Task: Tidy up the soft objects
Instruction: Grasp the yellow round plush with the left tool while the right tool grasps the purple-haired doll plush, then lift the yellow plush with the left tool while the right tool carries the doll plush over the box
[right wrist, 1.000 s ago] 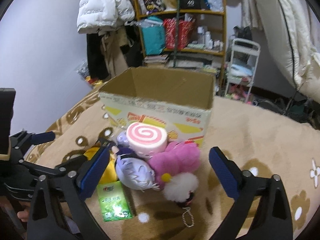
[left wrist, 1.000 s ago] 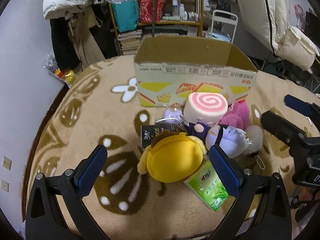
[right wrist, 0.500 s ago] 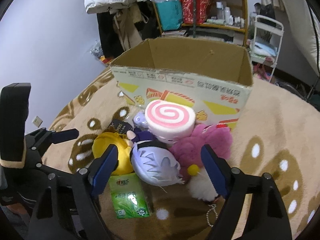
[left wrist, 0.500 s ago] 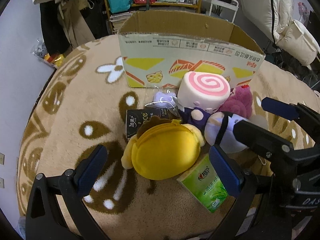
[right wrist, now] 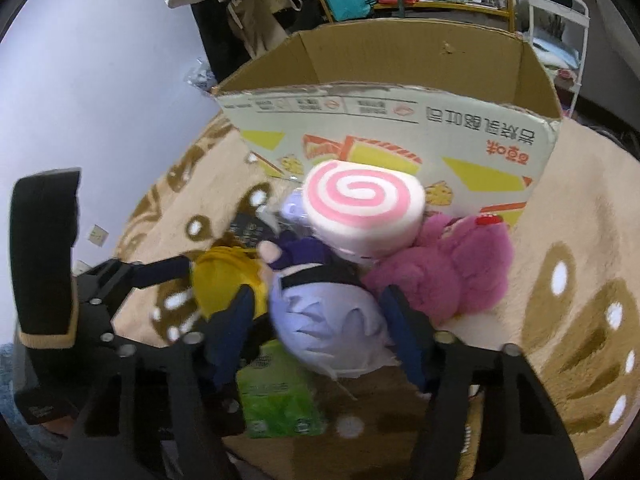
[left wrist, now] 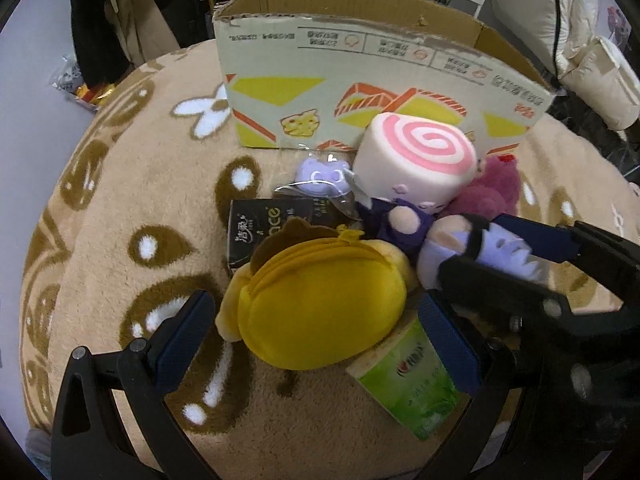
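Observation:
A pile of soft toys lies on the patterned blanket in front of an open cardboard box [left wrist: 360,60]. My left gripper [left wrist: 318,338] is open, its blue pads on either side of a yellow plush [left wrist: 316,308] without touching it. My right gripper [right wrist: 320,328] straddles the head of a lilac-haired doll [right wrist: 328,320]. Its jaws are closing, and the pads sit close beside the head without visibly squeezing it. A pink-swirl roll cushion [right wrist: 360,204] rests on the doll's body, with a pink fluffy plush [right wrist: 448,272] to its right.
A green tissue pack [left wrist: 408,380] lies under the near edge of the pile. A black pack [left wrist: 256,224] and a small lilac toy in plastic [left wrist: 320,176] lie behind the yellow plush. Shelves, hanging clothes and a white rack stand beyond the box.
Both grippers have sunk and tilted down toward the pile. The right jaws have narrowed from wide open to close around the doll's head. The left jaws kept their width.

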